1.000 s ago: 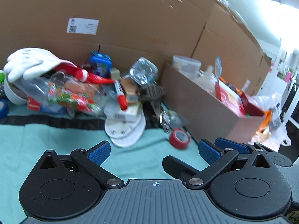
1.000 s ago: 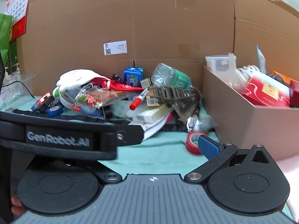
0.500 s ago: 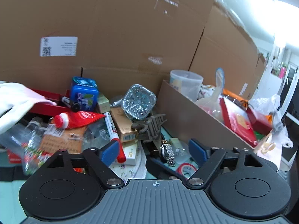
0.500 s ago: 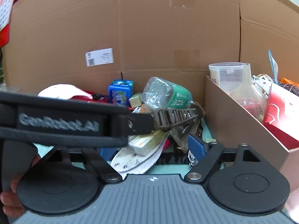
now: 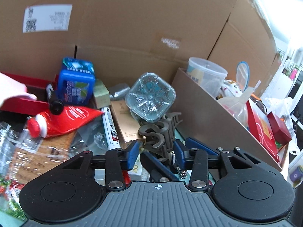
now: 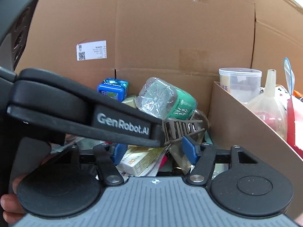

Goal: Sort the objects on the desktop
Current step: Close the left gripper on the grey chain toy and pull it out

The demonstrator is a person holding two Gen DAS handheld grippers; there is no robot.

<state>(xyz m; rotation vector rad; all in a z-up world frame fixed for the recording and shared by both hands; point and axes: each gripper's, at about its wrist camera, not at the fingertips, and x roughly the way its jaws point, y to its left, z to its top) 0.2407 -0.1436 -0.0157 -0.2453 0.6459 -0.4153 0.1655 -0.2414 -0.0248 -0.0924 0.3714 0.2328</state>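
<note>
A brown hair claw clip [image 5: 161,134] lies on the pile below a crushed clear bottle [image 5: 150,99] with a green label. My left gripper [image 5: 156,153] is open, its blue pads on either side of the clip's near end. In the right wrist view the clip [image 6: 181,127] sticks out past the left gripper's body [image 6: 106,121]. My right gripper [image 6: 154,151] is open and empty over a white box [image 6: 136,162] and papers.
The pile holds a red tube [image 5: 64,121], a blue tin [image 5: 75,84], a white marker [image 5: 110,126] and a gold box [image 5: 126,123]. An open cardboard box [image 5: 217,121] of sorted items stands at the right. Tall cardboard walls [image 5: 132,28] stand behind.
Both grippers have moved forward into the pile. The left gripper's pads have narrowed and now flank the claw clip. The right gripper has come in close behind the left one.
</note>
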